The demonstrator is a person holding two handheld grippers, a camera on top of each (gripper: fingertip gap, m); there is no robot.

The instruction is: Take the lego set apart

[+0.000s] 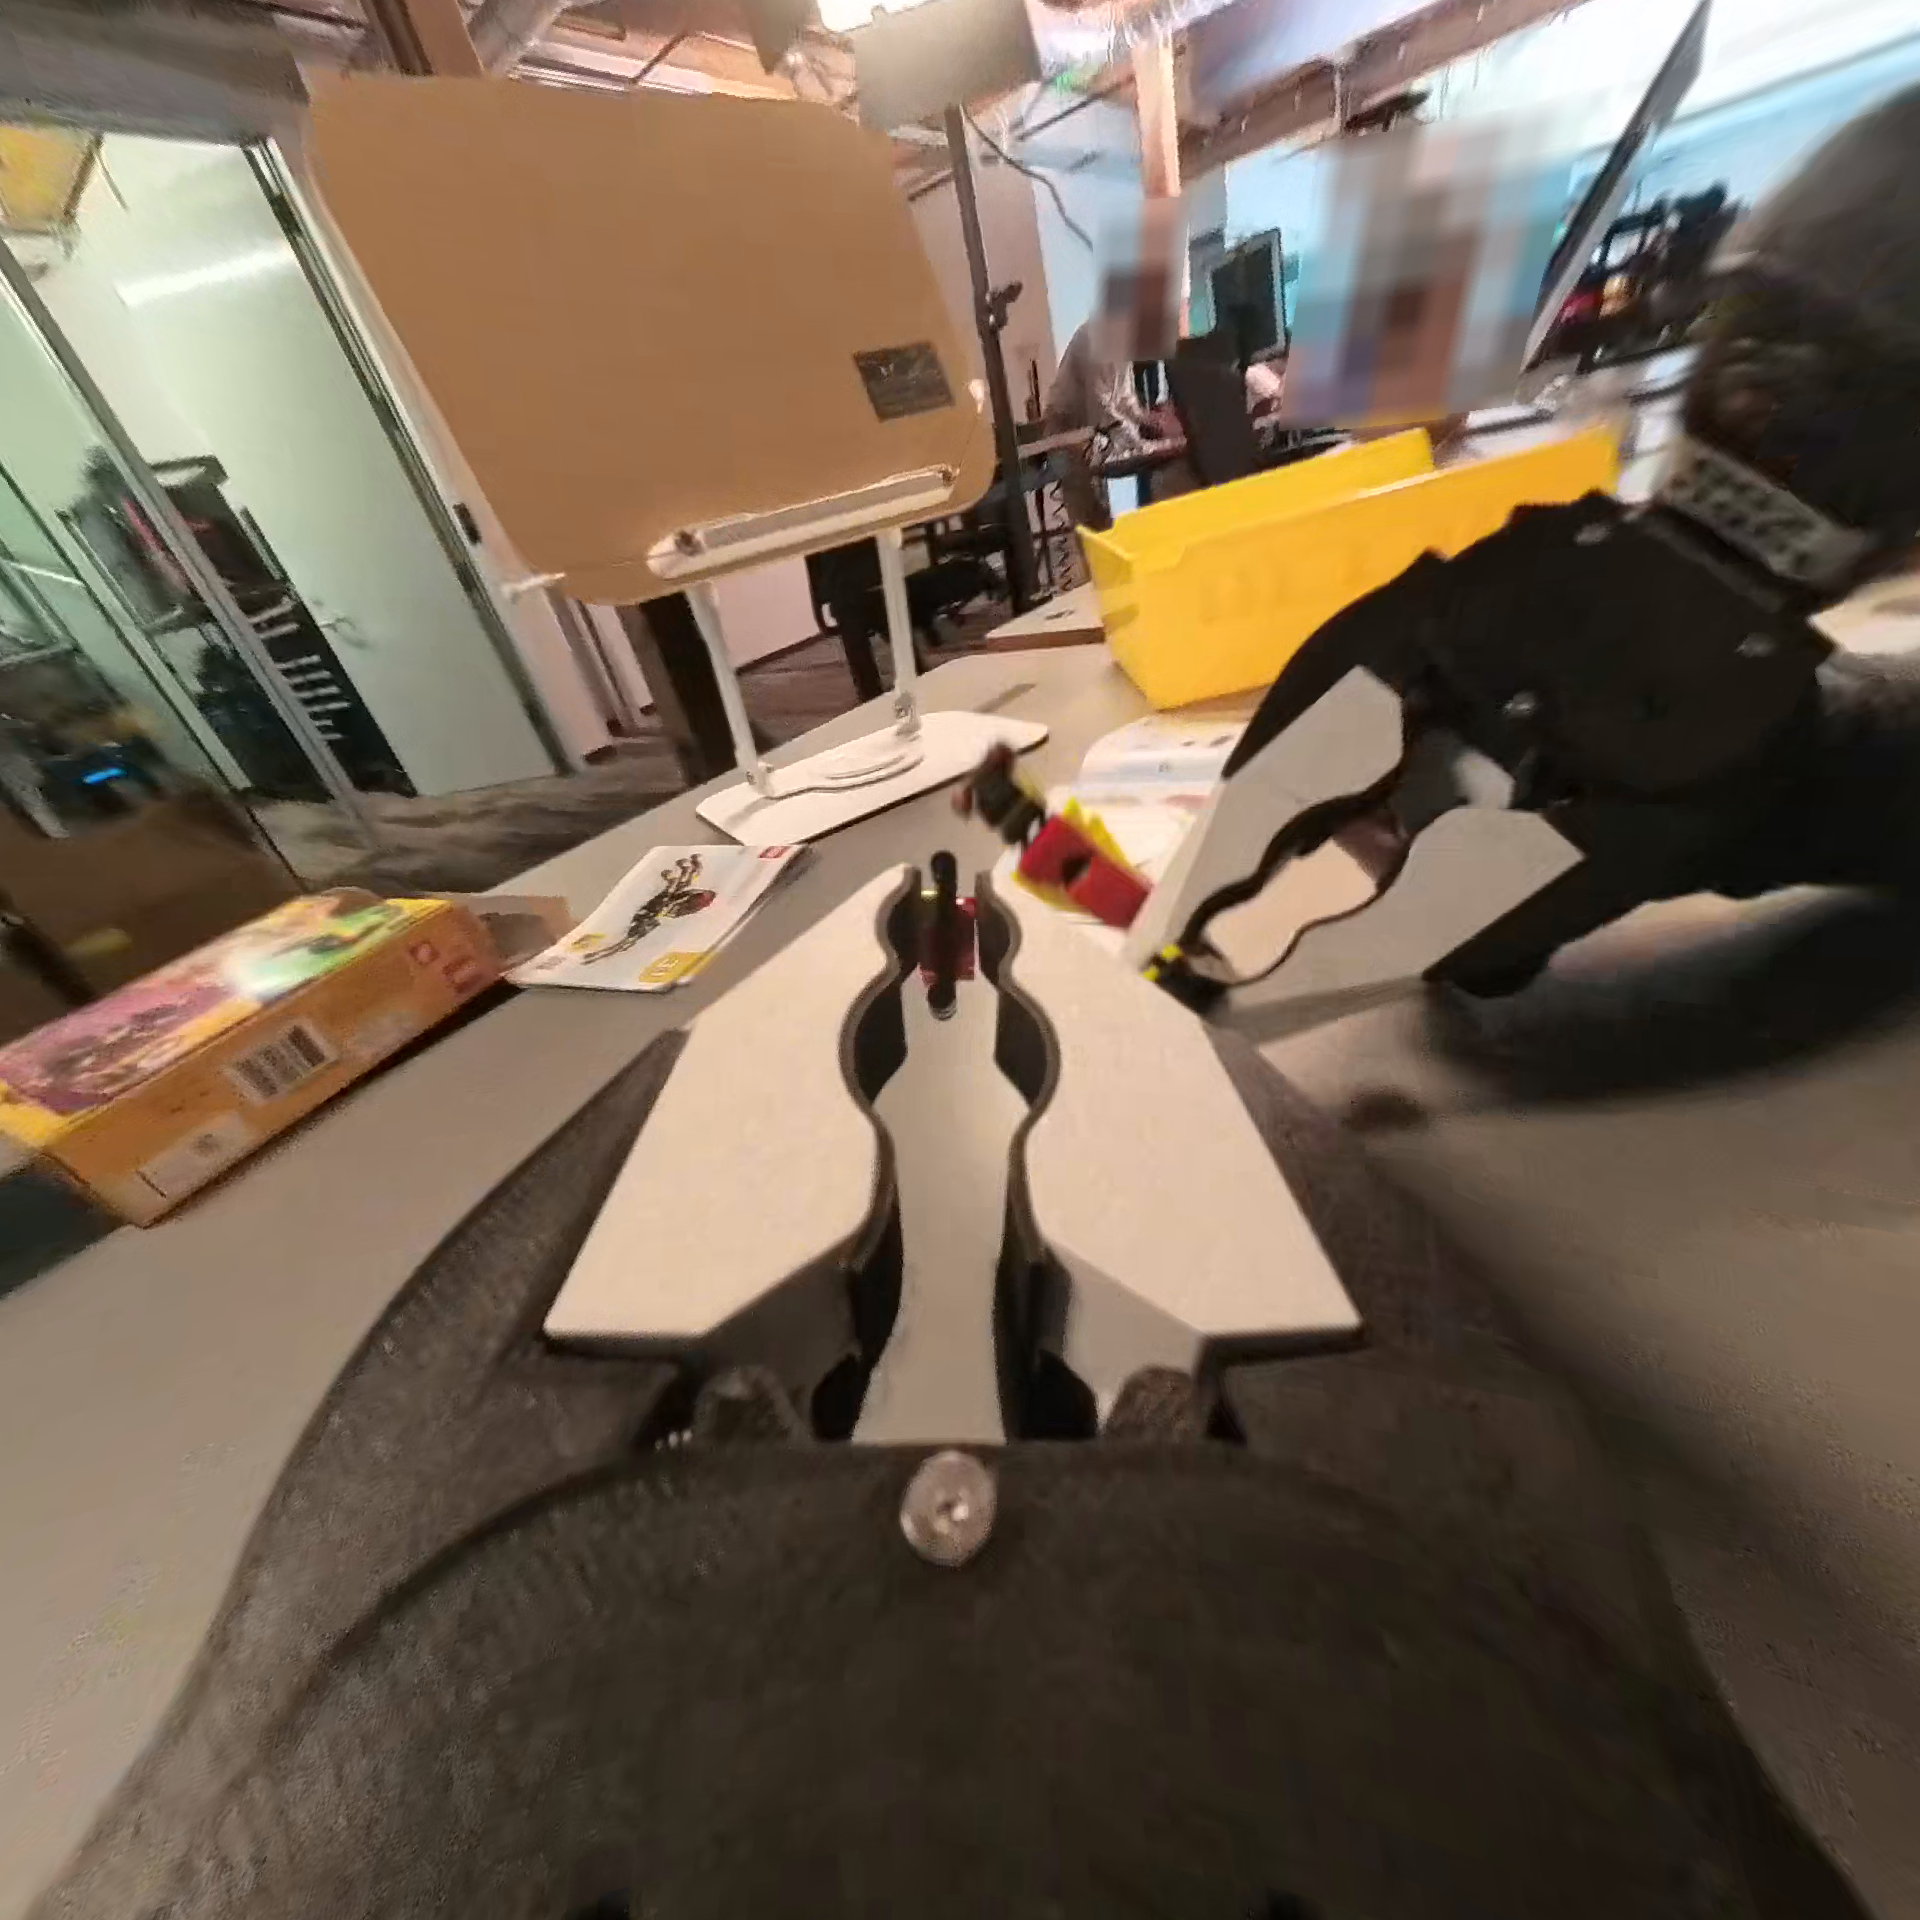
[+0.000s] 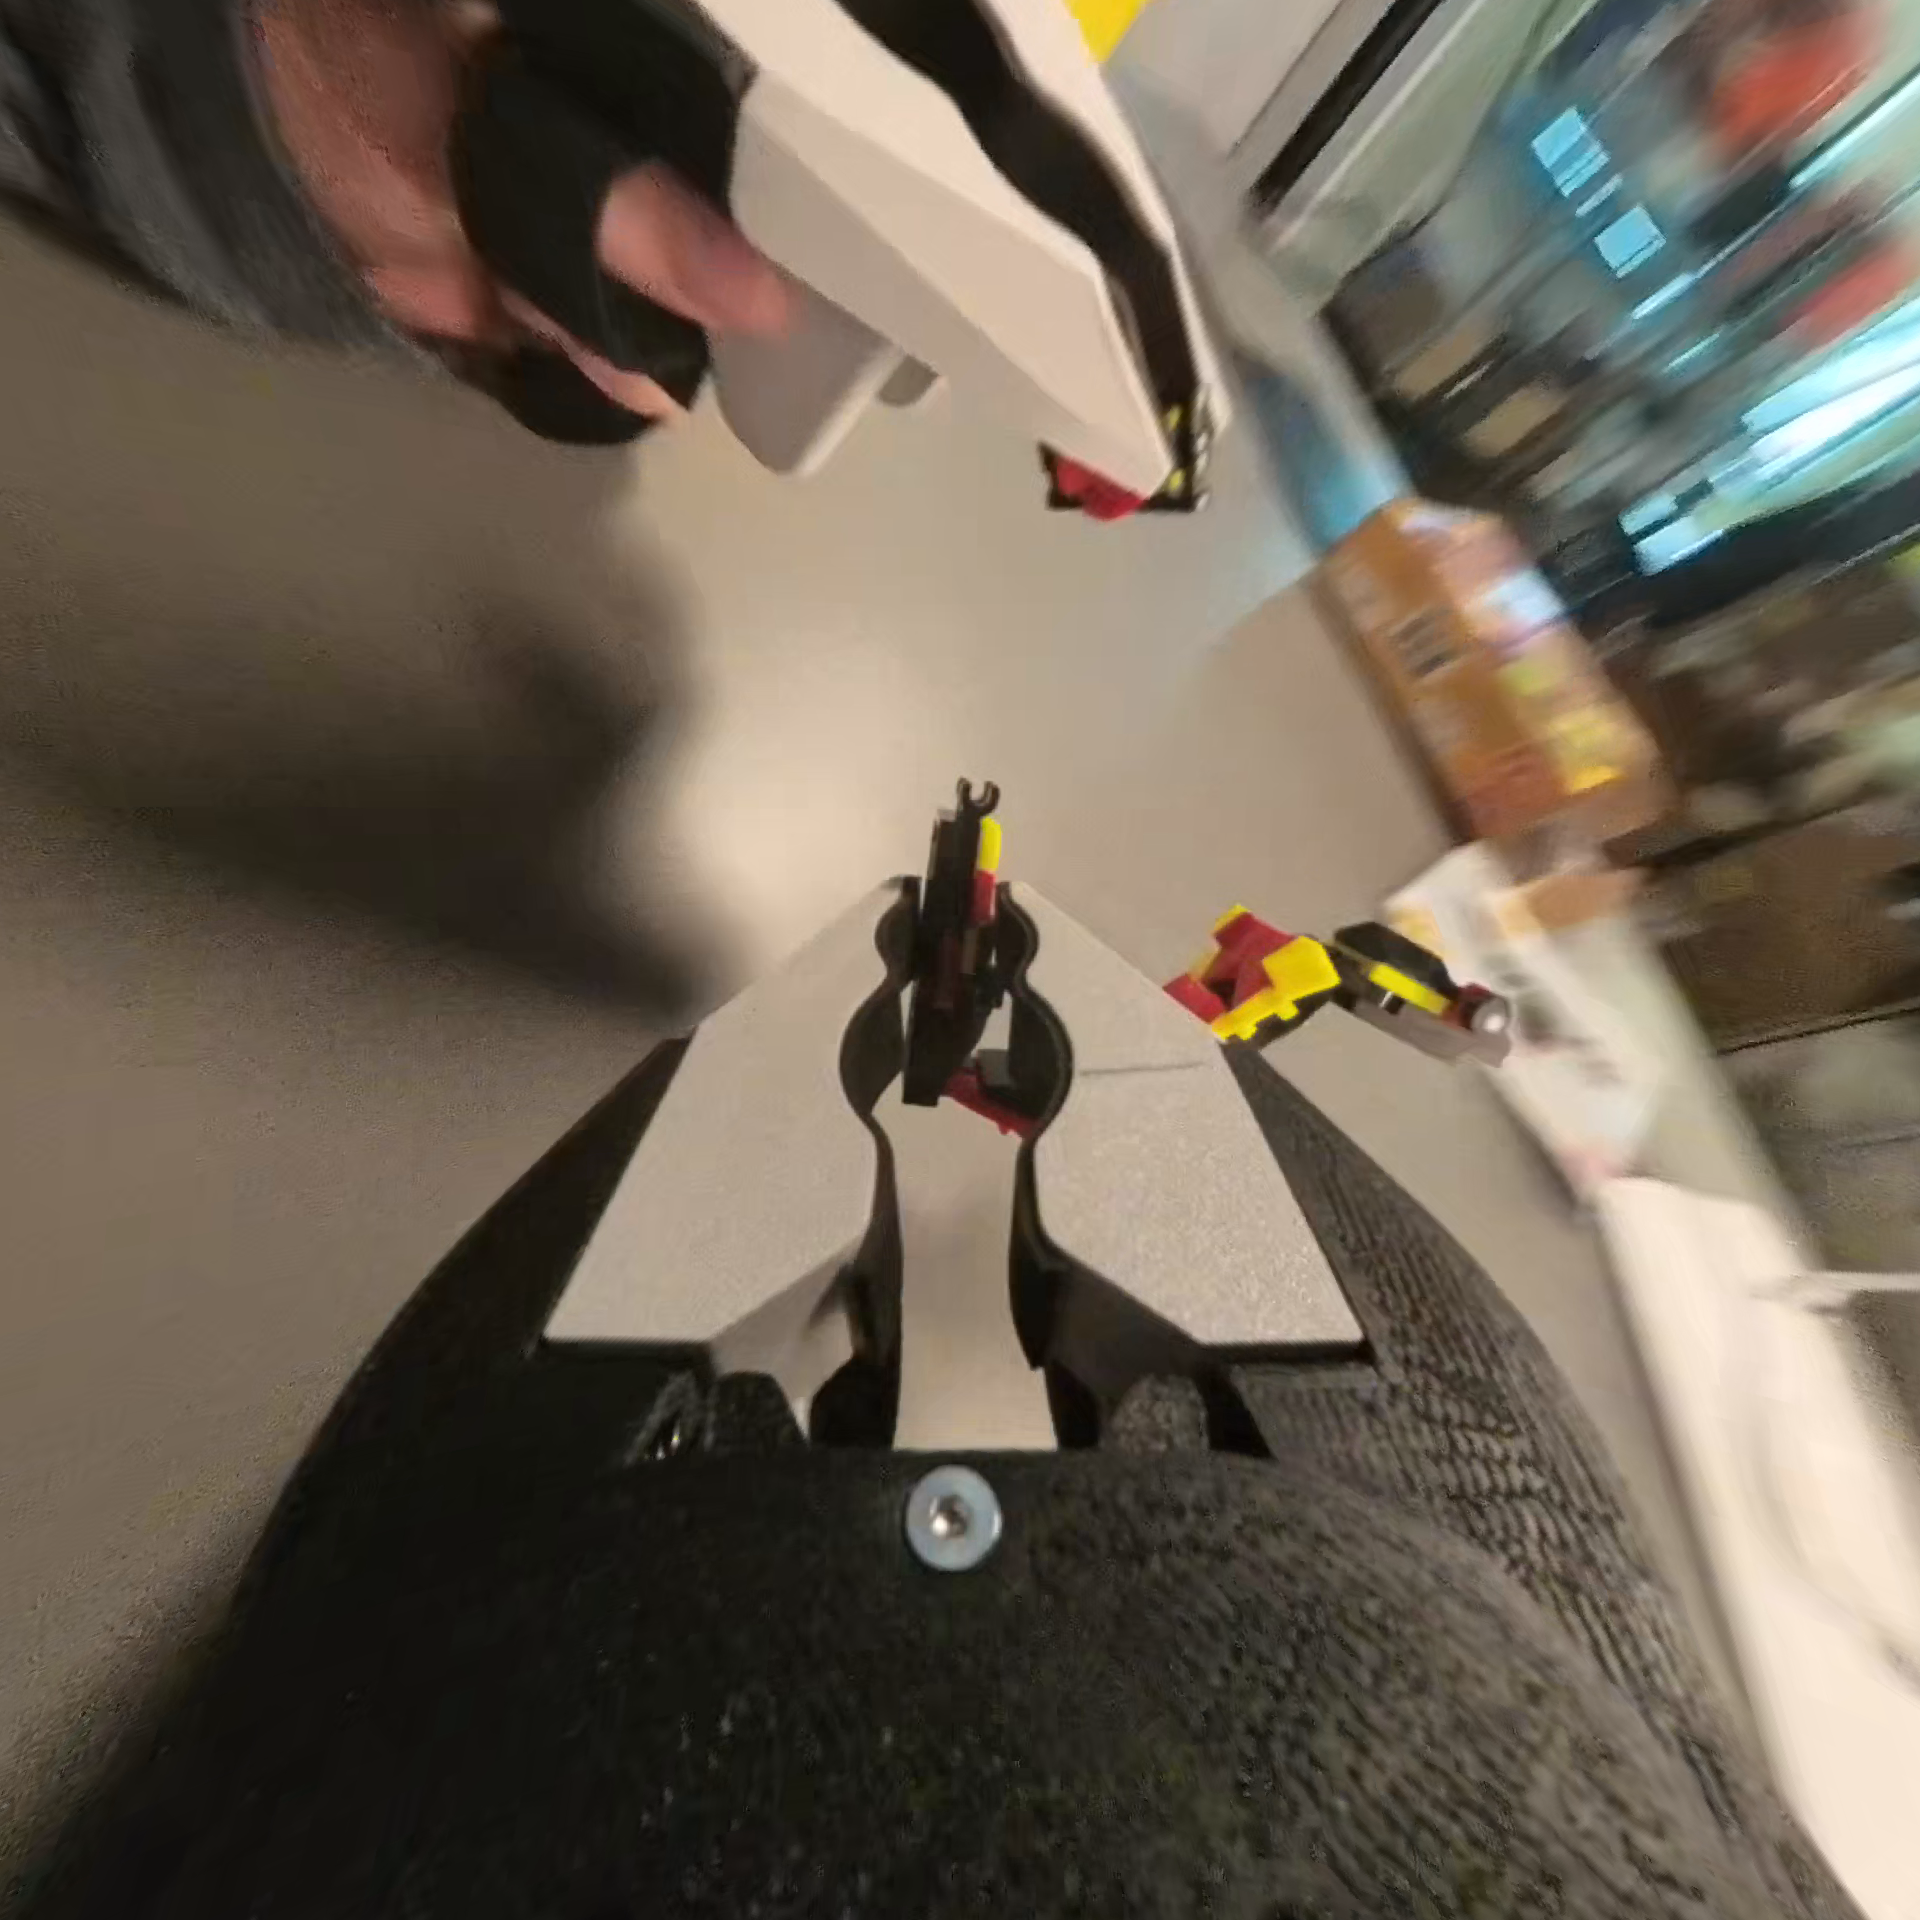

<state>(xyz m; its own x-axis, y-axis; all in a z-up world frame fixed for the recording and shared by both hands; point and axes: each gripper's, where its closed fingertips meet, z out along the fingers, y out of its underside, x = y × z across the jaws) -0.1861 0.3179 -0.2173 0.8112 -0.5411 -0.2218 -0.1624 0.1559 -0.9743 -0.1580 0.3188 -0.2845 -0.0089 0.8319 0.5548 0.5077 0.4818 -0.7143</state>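
The lego set is already in several parts, so the job looks well under way but not finished.

The left gripper [image 1: 948,914] has its jaws clenched on a small red and black piece [image 1: 943,940], pinched right at the tips. The right gripper [image 2: 961,914] has its jaws clenched on a thin black piece with yellow and red bits [image 2: 956,977], which stands up between the tips and pokes out past them. The two grippers are apart, each with its own fragment, so I judge a split between those two parts is done.

A bigger red, yellow and black chunk [image 2: 1340,987] lies on the desk [image 2: 416,1039], just to the right of the right jaws and beyond the left jaws in the left wrist view. It still looks like many bricks joined together, so most of the separating seems left there. The held fragments also appear to be more than one brick each.

Further off to the left of the left jaws lie the booklet [image 1: 665,920] and the box [image 1: 239,1029]; a yellow bin [image 1: 1299,582] sits behind the right gripper. Whether loose bricks already sit in it cannot be told.
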